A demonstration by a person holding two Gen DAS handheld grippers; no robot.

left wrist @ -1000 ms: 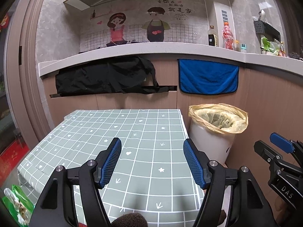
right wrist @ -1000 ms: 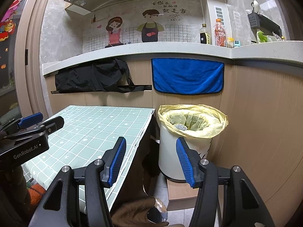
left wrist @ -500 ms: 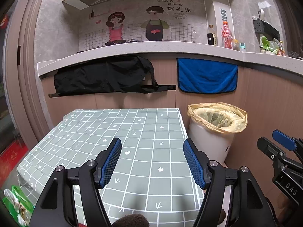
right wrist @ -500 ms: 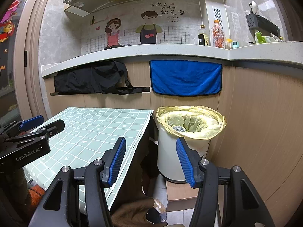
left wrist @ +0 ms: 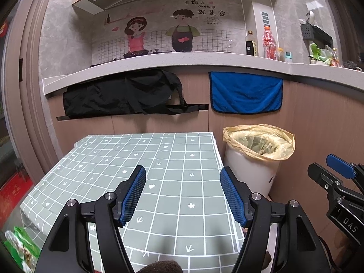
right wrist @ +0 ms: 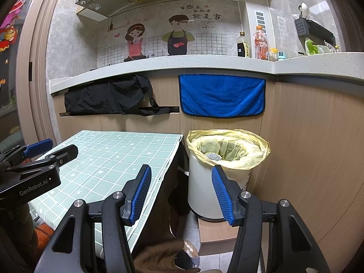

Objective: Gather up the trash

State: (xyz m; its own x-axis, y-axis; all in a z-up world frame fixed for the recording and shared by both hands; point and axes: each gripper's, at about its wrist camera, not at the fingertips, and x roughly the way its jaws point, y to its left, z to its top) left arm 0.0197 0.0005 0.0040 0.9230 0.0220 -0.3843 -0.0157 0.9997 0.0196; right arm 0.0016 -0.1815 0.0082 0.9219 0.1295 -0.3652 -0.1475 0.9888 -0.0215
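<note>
A white trash bin (left wrist: 250,170) lined with a yellow bag stands on the floor to the right of the table; in the right wrist view (right wrist: 204,186) a grey crumpled ball (right wrist: 213,156) lies inside it. My left gripper (left wrist: 183,195) is open and empty above the green checked tablecloth (left wrist: 141,159). My right gripper (right wrist: 180,193) is open and empty, held between the table's right edge and the bin. Each gripper also shows in the other's view: the right one (left wrist: 336,182), the left one (right wrist: 43,157).
A kitchen counter (left wrist: 182,61) runs behind the table, with a black cloth (left wrist: 122,93) and a blue towel (left wrist: 245,92) hanging from it. Bottles (left wrist: 268,43) stand on the counter. A green packet (left wrist: 20,245) lies low at the left. A wood panel wall (right wrist: 318,159) is at the right.
Both grippers have drawn back and risen slightly; the table and bin sit a little lower and farther in both views. Jaws stay open.
</note>
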